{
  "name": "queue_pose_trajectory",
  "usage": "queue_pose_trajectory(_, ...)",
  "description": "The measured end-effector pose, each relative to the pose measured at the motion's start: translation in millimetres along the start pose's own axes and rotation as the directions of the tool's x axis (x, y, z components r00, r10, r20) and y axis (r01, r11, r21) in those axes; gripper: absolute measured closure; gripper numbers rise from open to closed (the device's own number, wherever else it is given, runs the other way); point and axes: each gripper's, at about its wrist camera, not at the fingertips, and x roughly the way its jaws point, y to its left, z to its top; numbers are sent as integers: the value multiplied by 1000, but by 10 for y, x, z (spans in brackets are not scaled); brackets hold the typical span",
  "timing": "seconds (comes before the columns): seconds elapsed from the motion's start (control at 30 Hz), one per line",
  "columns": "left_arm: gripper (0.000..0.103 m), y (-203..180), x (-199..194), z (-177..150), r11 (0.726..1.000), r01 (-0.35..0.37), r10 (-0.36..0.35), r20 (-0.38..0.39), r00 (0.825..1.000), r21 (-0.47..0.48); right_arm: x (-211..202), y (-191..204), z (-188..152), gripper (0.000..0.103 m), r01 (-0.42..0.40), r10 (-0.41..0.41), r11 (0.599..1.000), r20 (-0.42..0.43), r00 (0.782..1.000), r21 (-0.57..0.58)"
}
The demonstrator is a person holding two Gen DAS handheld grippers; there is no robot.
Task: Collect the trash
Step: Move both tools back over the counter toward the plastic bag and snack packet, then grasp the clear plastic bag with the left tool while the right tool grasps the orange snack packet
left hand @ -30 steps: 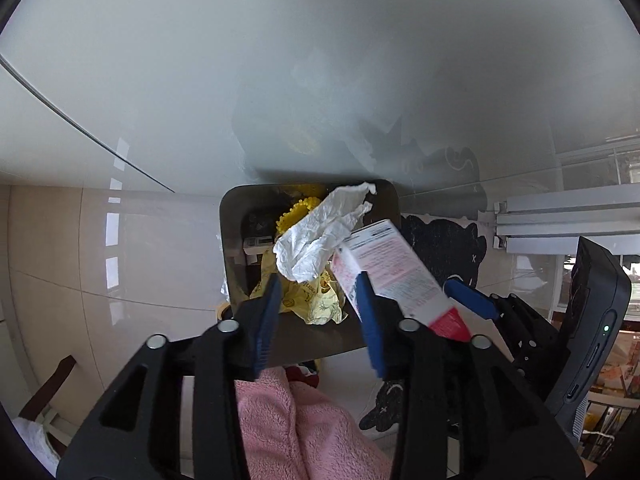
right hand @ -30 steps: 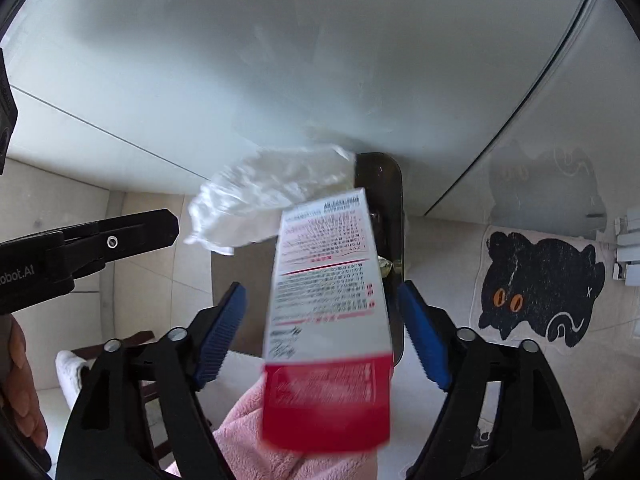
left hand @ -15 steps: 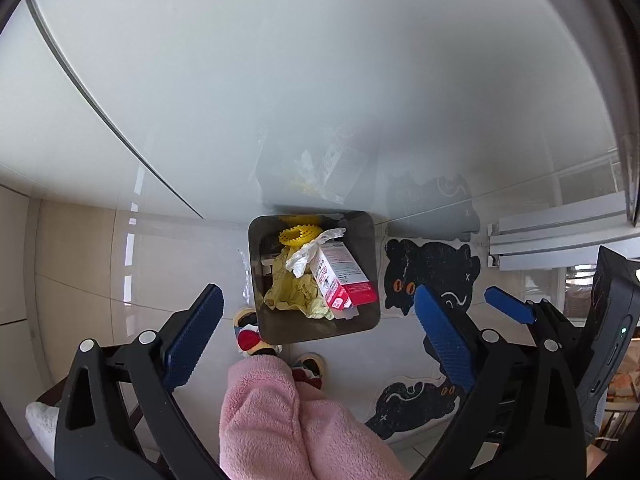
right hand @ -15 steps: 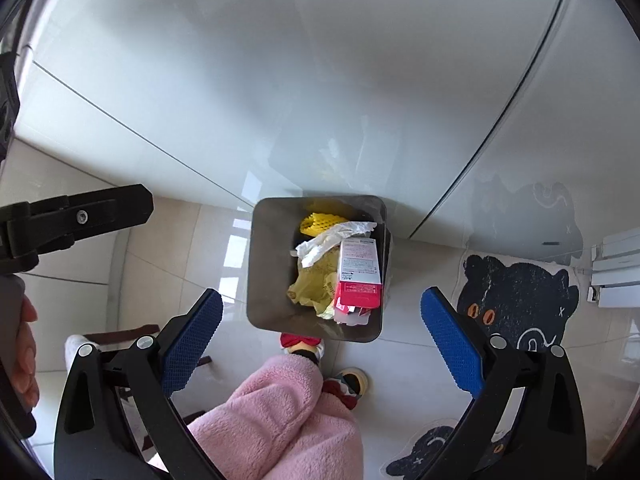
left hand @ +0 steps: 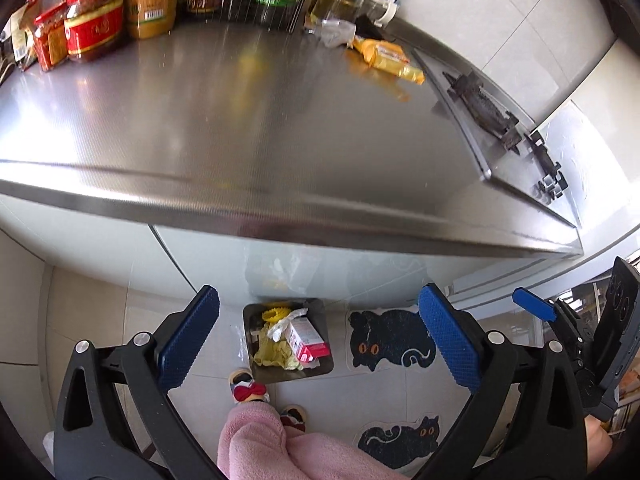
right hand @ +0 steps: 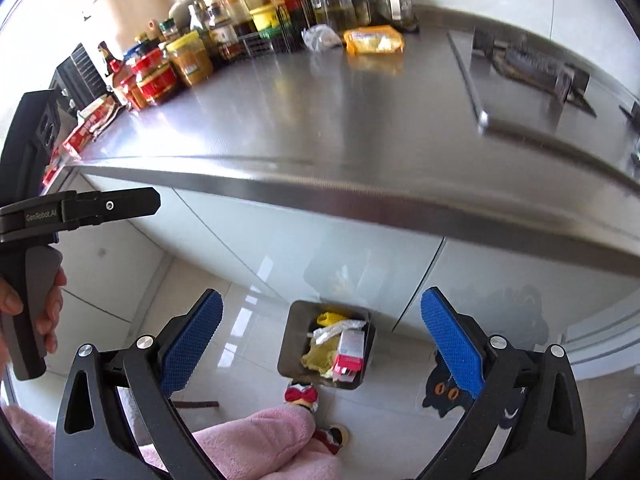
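A square dark trash bin (left hand: pixel 320 372) (right hand: pixel 294 344) stands on the floor against the cabinet. It holds a red-and-white carton (left hand: pixel 306 338) (right hand: pixel 350 350), white tissue and yellow wrappers. My left gripper (left hand: pixel 318 340) is open and empty, high above the bin. My right gripper (right hand: pixel 320 344) is open and empty, also high above it. A yellow snack packet (left hand: pixel 386 58) (right hand: pixel 374 42) and a crumpled clear wrapper (left hand: pixel 334 34) (right hand: pixel 322 36) lie at the back of the steel counter (left hand: pixel 260 120) (right hand: pixel 340 120).
Jars and sauce bottles (left hand: pixel 92 20) (right hand: pixel 192 52) line the counter's back and left. A gas hob (left hand: pixel 500 120) (right hand: pixel 532 64) sits at the right. Red boxes (right hand: pixel 86 130) lie at the counter's left end. Cat-shaped mats (left hand: pixel 390 338) lie on the floor.
The carton and tissue dropped from the grippers into the bin. Both grippers opened wide and rose away from it, so the counter top came into view.
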Motion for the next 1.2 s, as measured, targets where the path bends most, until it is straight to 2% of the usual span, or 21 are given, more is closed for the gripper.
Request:
queue_pose_trajectory(0.13, 8, -93, -203, 346, 1000, -5, 4, 42, 999, 23, -228, -42, 370, 3, 6, -5, 1000, 93, 996, -12)
queue_pose_trajectory(0.23, 8, -120, -232, 614, 999, -27, 25, 56, 998, 39, -253, -111, 640, 3, 15, -13, 1000, 148, 989, -17)
queue_pose_trajectory(0.4, 8, -98, -84, 1086, 998, -53, 51, 43, 998, 41, -112, -171, 1120, 3, 71, -59, 996, 169, 984, -62)
queue_pose_trajectory(0.6, 8, -177, 166, 1668, 995, -68, 64, 54, 996, 75, 235, -357, 1646, 3, 95, -89, 995, 151, 984, -31)
queue_pose_trajectory(0.8, 8, -229, 546, 2135, 993, -87, 82, 62, 995, 79, 644, -525, 1996, 3, 113, -115, 993, 121, 986, 21)
queue_pose_trajectory(0.9, 8, -239, 726, 2330, 993, -86, 82, 53, 995, 83, 836, -601, 2147, 3, 91, -95, 995, 102, 990, 39)
queue_pose_trajectory(1.2, 9, -301, 1179, 2776, 992, -72, 66, 57, 996, 108, 1390, -708, 2469, 4, 118, -118, 993, 46, 992, 11)
